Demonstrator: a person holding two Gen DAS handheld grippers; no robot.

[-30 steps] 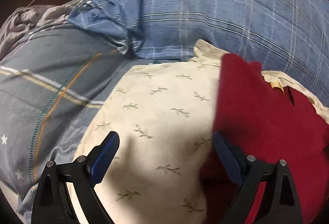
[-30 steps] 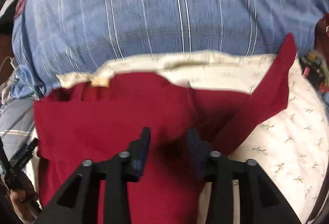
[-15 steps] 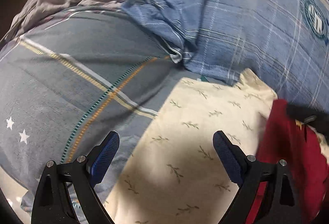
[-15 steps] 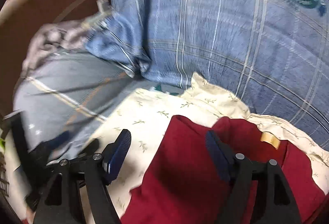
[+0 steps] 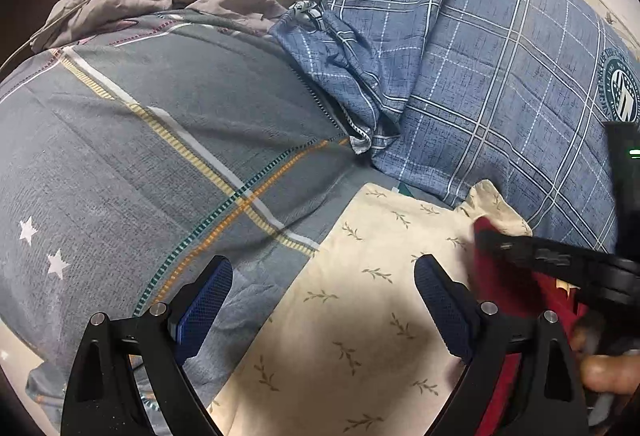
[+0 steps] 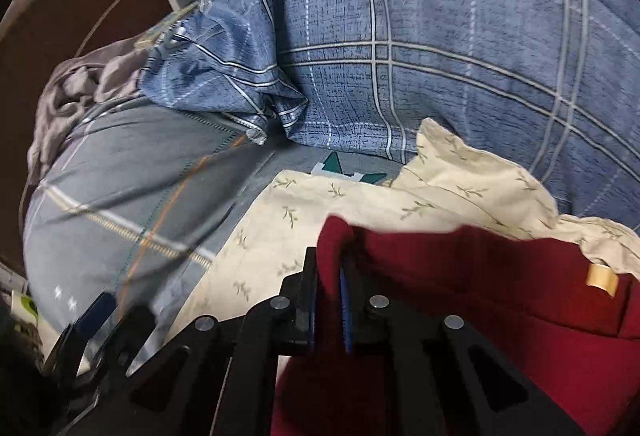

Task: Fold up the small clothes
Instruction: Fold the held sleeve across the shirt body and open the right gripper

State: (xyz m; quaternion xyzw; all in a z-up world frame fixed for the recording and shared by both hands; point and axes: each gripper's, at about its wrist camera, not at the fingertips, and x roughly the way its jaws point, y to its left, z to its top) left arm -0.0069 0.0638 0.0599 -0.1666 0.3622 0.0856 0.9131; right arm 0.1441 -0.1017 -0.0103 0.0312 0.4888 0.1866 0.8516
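One red garment on one leaf-print cloth, corner upward, pinched by right gripper, left gripper spread empty.

Dark red garment, soft knit, lying at 5 o'clock in the right wrist view, spread over a cream leaf-print cloth, tan neck label at 3 o'clock, its left corner lifted into a pinched fold at centre

Both wrist cams close, angled down; shared cream cloth, blue plaid bedding.
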